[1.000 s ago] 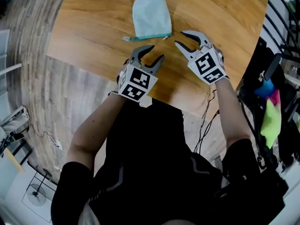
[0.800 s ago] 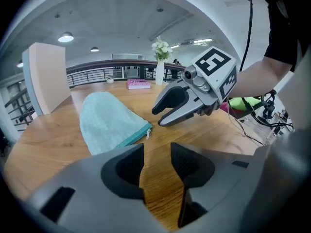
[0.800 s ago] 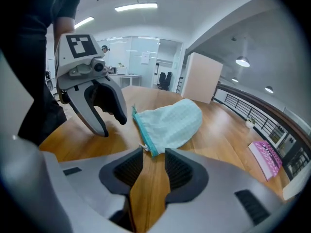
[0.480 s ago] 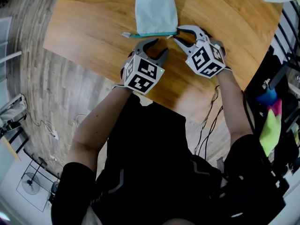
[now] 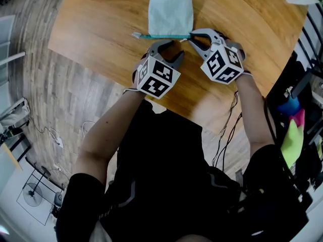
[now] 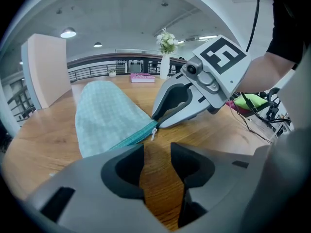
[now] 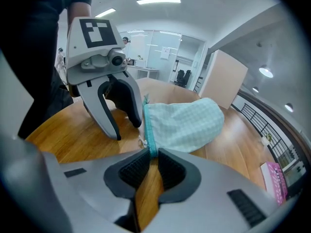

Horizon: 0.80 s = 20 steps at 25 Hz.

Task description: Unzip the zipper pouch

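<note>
A pale teal checked pouch lies flat on the wooden table, its darker teal zipper band along the near edge. My right gripper is at the band's right end. Its jaws have just been closing, and in the right gripper view the pads pinch that end of the band. A small white zipper pull dangles just left of them. My left gripper hangs open over bare wood just short of the zipper, nothing between its fingers.
The table's near edge runs right behind both grippers. A pink book and a vase of flowers stand at the far side. Cables and bright green and pink things hang off the table's right.
Both grippers have come down and forward to the pouch's zipper edge. The right gripper has rolled, reached the band's right end and narrowed its jaws on it. The left stays open.
</note>
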Available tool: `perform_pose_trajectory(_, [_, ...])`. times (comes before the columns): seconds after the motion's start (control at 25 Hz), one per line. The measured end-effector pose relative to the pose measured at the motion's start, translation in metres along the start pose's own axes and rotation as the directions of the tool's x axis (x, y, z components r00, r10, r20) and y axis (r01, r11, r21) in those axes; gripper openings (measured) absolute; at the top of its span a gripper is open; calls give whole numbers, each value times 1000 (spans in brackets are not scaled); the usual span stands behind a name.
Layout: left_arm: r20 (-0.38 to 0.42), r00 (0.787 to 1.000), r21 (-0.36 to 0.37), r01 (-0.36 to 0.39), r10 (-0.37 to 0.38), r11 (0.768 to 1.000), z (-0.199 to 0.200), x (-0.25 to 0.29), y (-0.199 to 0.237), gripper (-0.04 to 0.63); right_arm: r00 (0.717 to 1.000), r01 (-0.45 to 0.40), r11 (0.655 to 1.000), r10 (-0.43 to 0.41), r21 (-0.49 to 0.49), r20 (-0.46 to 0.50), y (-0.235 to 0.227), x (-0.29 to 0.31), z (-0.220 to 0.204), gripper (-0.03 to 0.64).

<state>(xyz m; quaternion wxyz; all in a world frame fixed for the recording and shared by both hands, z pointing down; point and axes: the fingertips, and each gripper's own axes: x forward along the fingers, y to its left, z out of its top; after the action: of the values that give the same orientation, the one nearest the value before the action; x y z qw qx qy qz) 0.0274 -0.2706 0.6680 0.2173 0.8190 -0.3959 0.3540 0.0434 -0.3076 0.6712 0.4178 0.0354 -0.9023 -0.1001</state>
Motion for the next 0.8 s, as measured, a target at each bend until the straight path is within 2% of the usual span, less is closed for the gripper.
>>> perform_pose_trajectory(0.2, [-8,1000,19,6,-6,1000,-2,0,-3,192,999,-25,1000,25,5,-25,9,1,3,55])
perform_pose_trajectory(0.28, [1,1000,10,10,-10,1000,1,-3,-4,169,999,-28,999,29,33,-22,12,0,5,52])
perform_pose_trajectory(0.4, [41,999,-33,9,-7,999,10,-17,-1,126,1000,-17,993,17,119,3,11,-5,13,51])
perform_pose_trajectory(0.6, [43,999,1,0,0,1000,13,-47,4,126,998,-6,954,-13,301,61,6,-26,39,48])
perform_pose_trajectory(0.72, [78,997,0,-6,6,1000,27,-66,8,126,995,7,934,-42,356,89,4,-45,54,48])
perform_pose_trajectory(0.8, [113,994,27,-4,1,1000,42,-82,10,126,991,24,922,-73,387,111,-2,-60,68,48])
